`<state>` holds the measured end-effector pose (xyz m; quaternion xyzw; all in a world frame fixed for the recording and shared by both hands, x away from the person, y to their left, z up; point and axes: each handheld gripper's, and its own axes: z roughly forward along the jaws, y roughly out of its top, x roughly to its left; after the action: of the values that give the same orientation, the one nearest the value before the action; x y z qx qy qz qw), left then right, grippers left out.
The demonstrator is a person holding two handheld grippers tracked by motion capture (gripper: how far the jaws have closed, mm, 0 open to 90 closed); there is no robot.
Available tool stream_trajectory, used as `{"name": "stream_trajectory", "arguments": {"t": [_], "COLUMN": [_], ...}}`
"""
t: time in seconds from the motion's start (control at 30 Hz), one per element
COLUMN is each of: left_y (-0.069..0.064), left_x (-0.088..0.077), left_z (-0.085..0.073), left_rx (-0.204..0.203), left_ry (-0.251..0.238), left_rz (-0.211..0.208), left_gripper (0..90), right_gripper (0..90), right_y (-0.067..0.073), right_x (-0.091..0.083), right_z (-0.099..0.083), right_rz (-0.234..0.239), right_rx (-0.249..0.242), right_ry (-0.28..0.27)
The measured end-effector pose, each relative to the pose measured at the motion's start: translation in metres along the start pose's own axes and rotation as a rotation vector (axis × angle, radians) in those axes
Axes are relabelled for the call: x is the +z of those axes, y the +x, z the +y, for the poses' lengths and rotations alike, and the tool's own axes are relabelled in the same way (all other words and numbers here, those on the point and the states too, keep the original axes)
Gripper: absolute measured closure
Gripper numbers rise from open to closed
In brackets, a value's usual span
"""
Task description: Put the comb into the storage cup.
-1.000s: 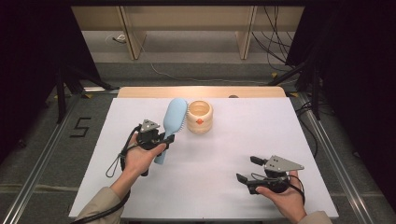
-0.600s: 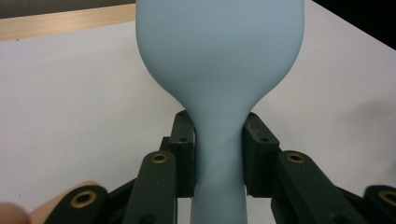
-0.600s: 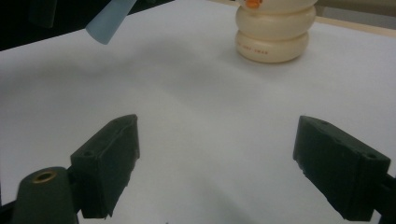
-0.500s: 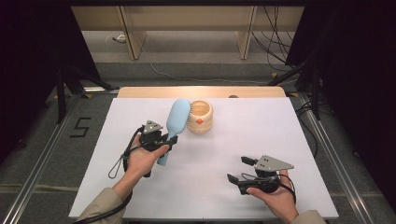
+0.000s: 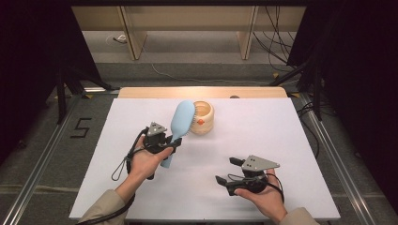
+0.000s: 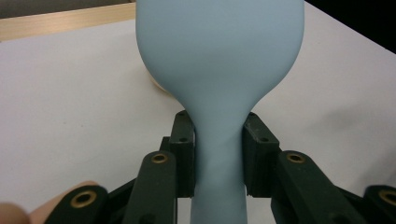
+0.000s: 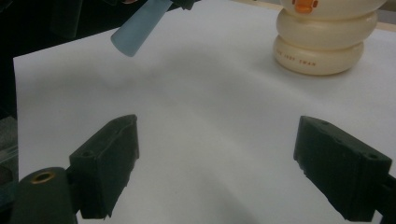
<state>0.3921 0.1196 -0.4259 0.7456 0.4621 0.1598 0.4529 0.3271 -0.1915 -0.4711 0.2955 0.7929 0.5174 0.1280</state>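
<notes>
My left claw (image 5: 176, 142) is clenched on the blue hairbrush (image 5: 180, 123) handle, its head lifted beside the cream duck-faced pot (image 5: 203, 117); pickup done; placing it in the pot probably remains; right claw (image 5: 226, 171) released, empty above the surface (image 5: 281, 136).

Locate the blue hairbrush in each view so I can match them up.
High view: blue hairbrush left of centre, handle in the left tongs, head against the cream holder.
Left gripper view: centre, handle clamped, head at the top.
Right gripper view: handle end at top left.
Shared landmark: cream holder.
</notes>
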Motion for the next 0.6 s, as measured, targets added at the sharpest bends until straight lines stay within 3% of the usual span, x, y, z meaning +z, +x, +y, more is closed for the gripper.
{"name": "stream_trajectory", "arguments": {"t": [0.6], "left_y": [-0.006], "left_x": [0.001], "left_z": [0.000], "left_rx": [0.000], "left_ry": [-0.021], "left_rz": [-0.033], "left_gripper": [69.0], "right_gripper": [15.2], "right_y": [0.006], "right_x": [0.022], "right_z": [0.007], "right_rz": [0.020], "right_rx": [0.012], "right_ry": [-0.003]}}
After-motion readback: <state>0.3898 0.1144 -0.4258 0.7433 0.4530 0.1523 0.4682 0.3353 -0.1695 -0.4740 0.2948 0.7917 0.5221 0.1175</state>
